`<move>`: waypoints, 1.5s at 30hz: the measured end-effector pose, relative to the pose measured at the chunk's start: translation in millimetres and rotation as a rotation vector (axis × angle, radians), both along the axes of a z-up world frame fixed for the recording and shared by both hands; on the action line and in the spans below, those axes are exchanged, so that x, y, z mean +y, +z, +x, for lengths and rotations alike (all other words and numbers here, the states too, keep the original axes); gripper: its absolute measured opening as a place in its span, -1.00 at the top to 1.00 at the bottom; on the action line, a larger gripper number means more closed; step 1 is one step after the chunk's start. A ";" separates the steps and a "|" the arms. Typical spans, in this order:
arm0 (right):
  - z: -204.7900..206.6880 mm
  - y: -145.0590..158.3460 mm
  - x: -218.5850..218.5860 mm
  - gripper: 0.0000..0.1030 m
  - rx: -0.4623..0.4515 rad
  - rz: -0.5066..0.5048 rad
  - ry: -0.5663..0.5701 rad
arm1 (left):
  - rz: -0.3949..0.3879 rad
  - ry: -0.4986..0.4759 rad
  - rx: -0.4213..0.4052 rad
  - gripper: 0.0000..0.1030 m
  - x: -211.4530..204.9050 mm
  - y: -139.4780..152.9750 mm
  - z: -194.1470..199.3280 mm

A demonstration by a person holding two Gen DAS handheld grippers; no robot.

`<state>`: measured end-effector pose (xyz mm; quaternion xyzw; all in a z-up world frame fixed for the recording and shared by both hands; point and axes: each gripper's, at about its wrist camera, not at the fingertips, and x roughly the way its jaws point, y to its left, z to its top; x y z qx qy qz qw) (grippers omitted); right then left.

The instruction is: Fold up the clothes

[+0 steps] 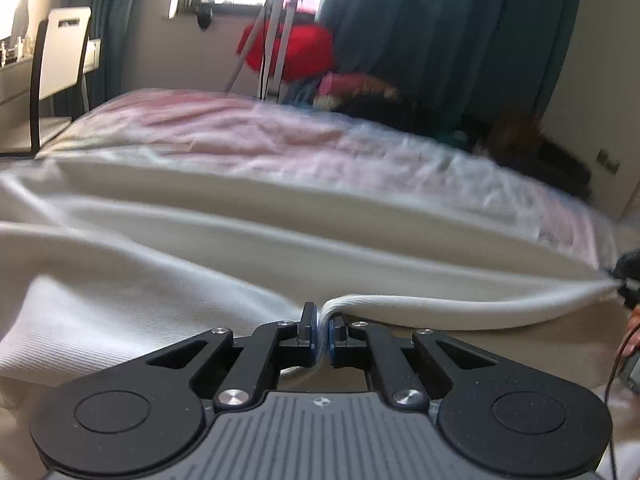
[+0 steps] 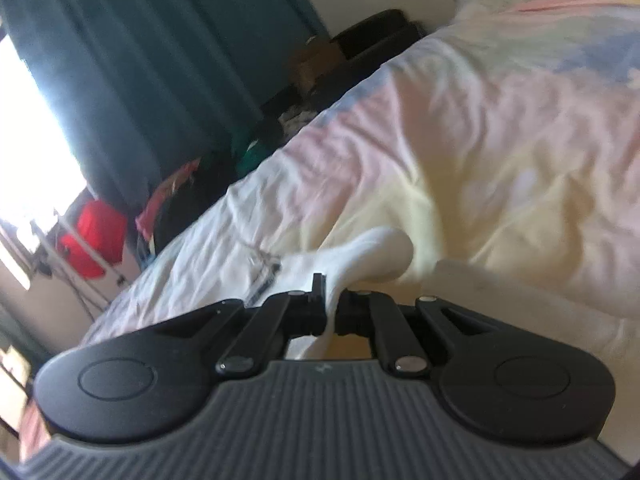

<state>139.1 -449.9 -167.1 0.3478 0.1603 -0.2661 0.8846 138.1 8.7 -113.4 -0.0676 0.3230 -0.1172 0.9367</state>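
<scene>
pinching the white cloth (image 1: 168,280) by its edge, the left gripper (image 1: 323,330) and right gripper (image 2: 330,312) hold it over the bed (image 2: 480,140). it looks soft, light and floppy, so corners grip best.

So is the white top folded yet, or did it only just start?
Only just started, it seems. Done: the left gripper and right gripper have each pinched an edge of the white top. In hand: the top is stretched between them over the bed. Left: no neat fold shows yet, so all the folding looks still to do.
</scene>
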 end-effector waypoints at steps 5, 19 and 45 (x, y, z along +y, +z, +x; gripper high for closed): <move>0.8 -8.6 -16.2 0.89 0.047 -0.050 -0.005 | 0.046 -0.049 -0.013 0.84 -14.9 -2.6 -5.1; -22.1 10.5 4.3 -0.63 0.117 -0.061 0.118 | 0.149 -0.119 0.008 -0.19 -34.0 -6.7 -14.1; -111.3 87.1 75.5 -0.63 0.114 -0.218 0.283 | 0.005 0.472 0.089 -0.99 160.6 96.9 -119.2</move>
